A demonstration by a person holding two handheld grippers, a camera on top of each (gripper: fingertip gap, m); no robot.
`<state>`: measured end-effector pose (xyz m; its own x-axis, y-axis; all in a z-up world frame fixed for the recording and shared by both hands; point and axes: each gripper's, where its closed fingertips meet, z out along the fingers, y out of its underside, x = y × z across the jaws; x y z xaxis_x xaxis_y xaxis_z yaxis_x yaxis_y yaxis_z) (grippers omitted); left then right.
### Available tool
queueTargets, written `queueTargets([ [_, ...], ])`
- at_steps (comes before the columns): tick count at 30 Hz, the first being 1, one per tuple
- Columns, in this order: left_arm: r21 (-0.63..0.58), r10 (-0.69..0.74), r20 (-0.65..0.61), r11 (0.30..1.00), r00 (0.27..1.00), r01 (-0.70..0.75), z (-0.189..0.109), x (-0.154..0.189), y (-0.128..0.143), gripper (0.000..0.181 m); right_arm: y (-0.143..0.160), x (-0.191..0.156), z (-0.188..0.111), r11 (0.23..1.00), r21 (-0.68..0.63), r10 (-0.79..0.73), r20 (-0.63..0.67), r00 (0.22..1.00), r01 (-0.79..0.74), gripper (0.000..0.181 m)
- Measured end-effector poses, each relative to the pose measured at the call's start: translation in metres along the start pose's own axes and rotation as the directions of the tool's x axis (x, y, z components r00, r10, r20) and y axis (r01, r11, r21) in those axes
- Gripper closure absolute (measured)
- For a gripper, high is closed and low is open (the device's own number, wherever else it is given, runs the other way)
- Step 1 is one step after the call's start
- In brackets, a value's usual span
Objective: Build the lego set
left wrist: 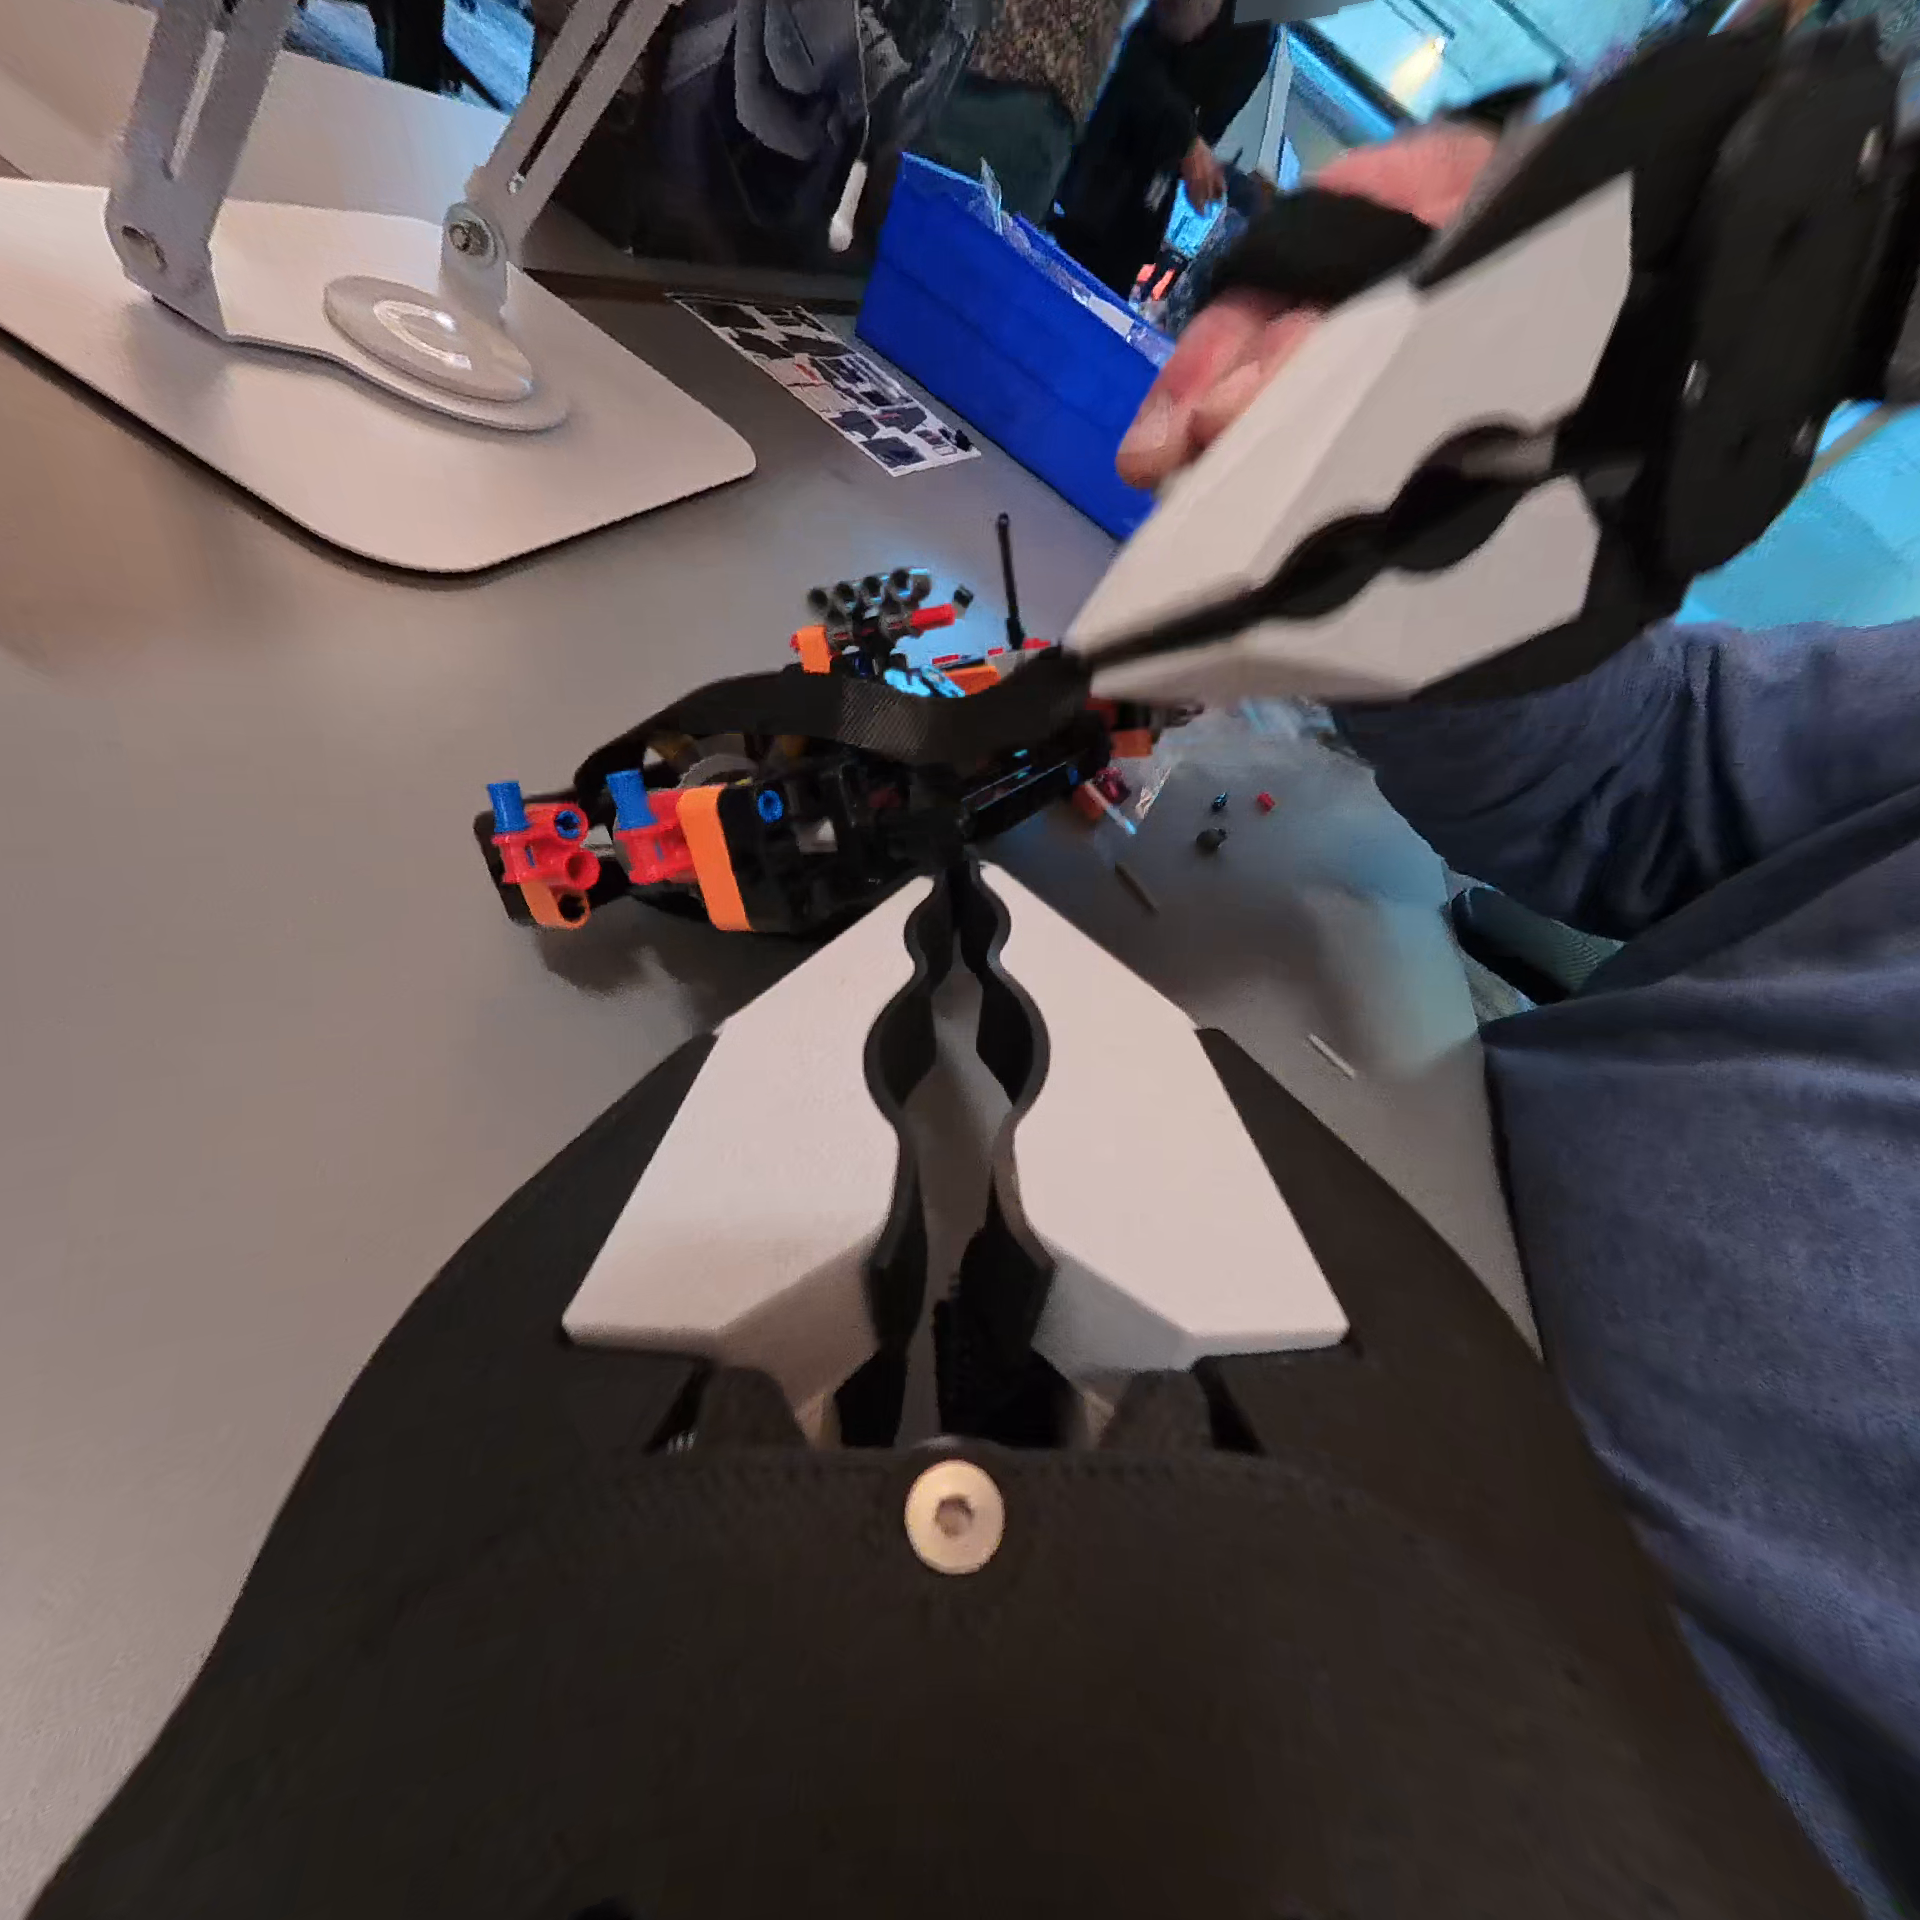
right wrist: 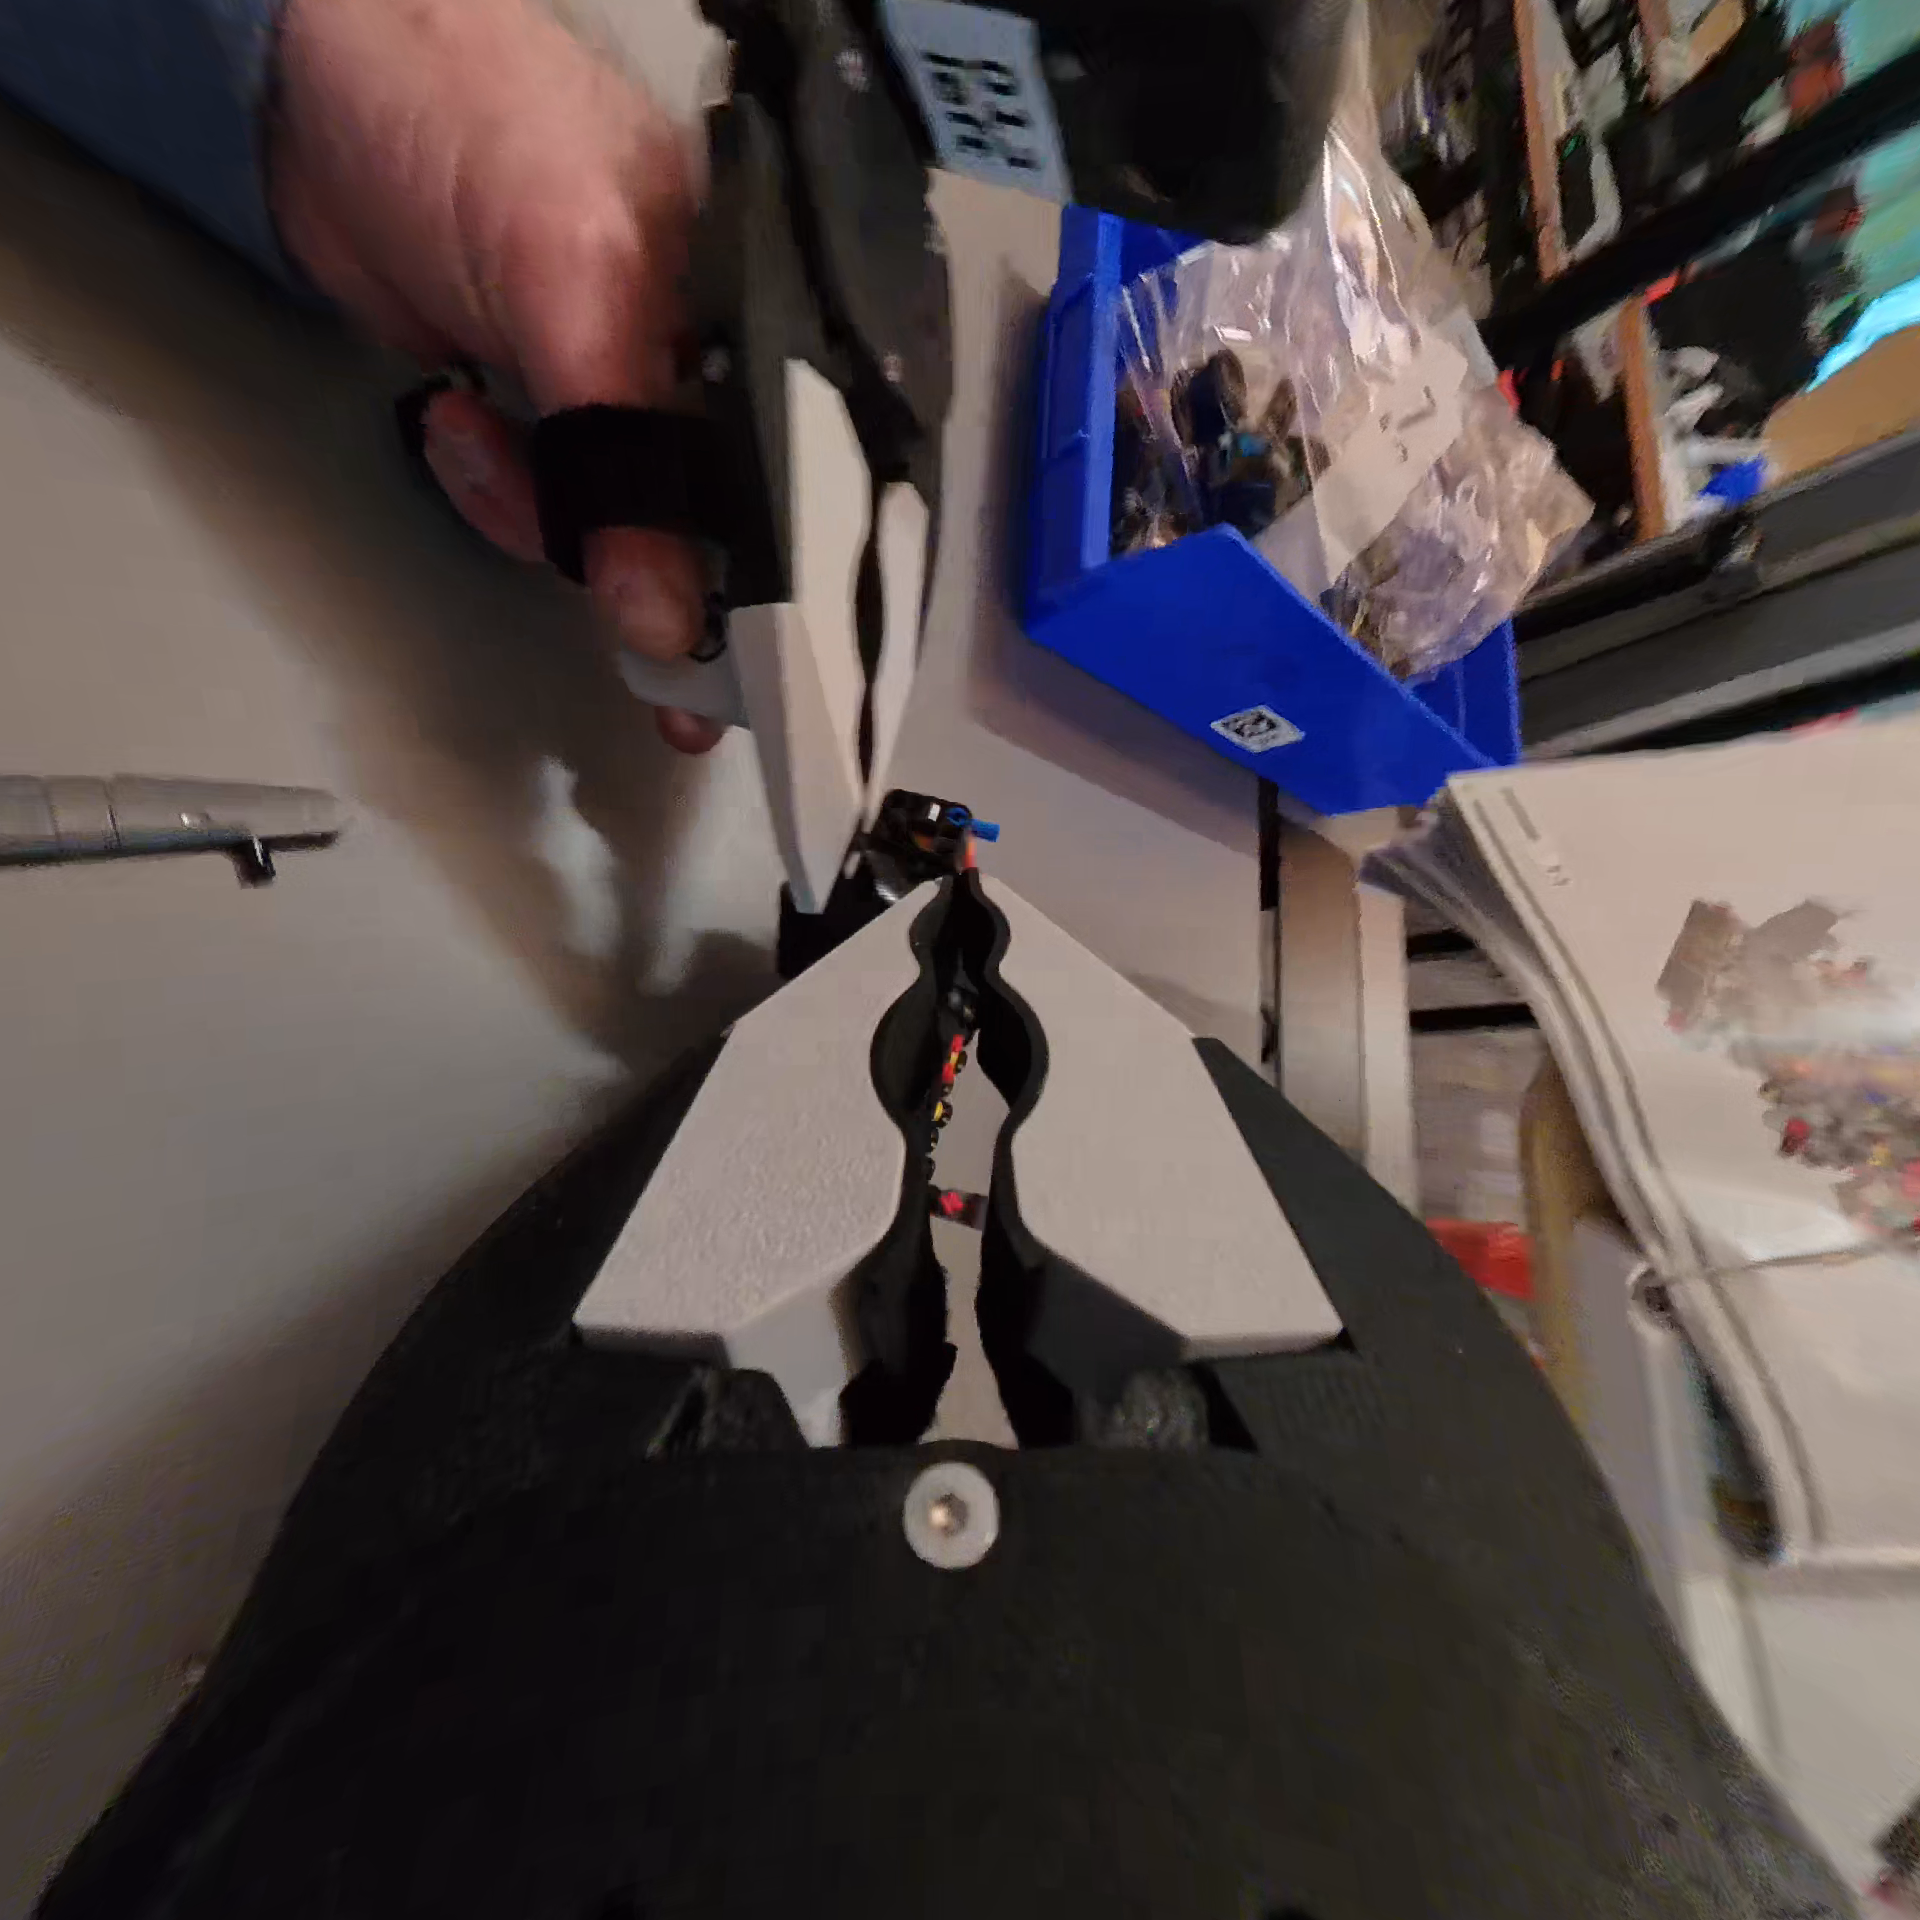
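At frame centre on the grey bench [left wrist: 312, 1039], the lego car chassis [left wrist: 790, 821] lies pinched by the left gripper [left wrist: 961, 868]; the right gripper [left wrist: 1075, 655] is clamped on a black curved panel [left wrist: 883, 717] — lower it level, aligned, then press gently.

model [left wrist: 831, 790] on table [left wrist: 260, 831] | bin [left wrist: 997, 332] behind | stand [left wrist: 343, 416] left
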<state>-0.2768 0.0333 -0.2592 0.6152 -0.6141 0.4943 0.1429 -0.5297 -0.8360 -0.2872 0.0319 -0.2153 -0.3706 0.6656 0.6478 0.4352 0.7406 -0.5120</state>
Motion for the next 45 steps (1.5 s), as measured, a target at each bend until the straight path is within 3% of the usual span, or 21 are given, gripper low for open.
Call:
queueTargets([
  [8,-0.091,0.018,0.059,0.996,0.998,-0.013,0.005,-0.005,0.018,0.181,0.02,0.043,0.006,0.953,-0.038,0.301,0.058,0.952,-0.299,0.181],
  [15,-0.092,0.012,0.143,0.996,0.99,0.001,0.0,-0.012,0.024,0.181,0.038,0.059,0.013,0.902,-0.061,0.432,0.086,0.898,-0.428,0.181],
  [18,-0.094,0.016,0.191,0.996,0.981,0.002,-0.005,-0.013,0.027,0.171,0.048,0.07,0.014,0.876,-0.065,0.481,0.06,0.874,-0.478,0.181],
  [23,-0.115,0.061,0.267,0.993,0.962,-0.031,-0.021,-0.014,0.035,0.144,0.046,0.071,0.014,0.875,-0.063,0.483,0.066,0.873,-0.48,0.181],
  [27,-0.137,0.089,0.288,0.989,0.953,-0.051,-0.039,-0.012,0.035,0.144,0.049,0.074,0.012,0.873,-0.069,0.487,0.058,0.871,-0.483,0.181],
  [34,-0.226,0.096,0.319,0.974,0.943,-0.023,-0.051,-0.017,0.061,0.152,0.059,0.078,0.014,0.863,-0.101,0.501,0.041,0.865,-0.495,0.181],
  [41,-0.189,0.096,0.364,0.982,0.926,-0.028,-0.076,-0.019,0.056,0.15,0.067,0.087,0.014,0.871,-0.147,0.472,-0.013,0.881,-0.469,0.181],
  [45,-0.168,0.162,0.414,0.981,0.896,-0.099,-0.079,-0.023,0.033,0.149,0.061,0.095,0.011,0.881,-0.162,0.446,-0.032,0.894,-0.445,0.181],
])
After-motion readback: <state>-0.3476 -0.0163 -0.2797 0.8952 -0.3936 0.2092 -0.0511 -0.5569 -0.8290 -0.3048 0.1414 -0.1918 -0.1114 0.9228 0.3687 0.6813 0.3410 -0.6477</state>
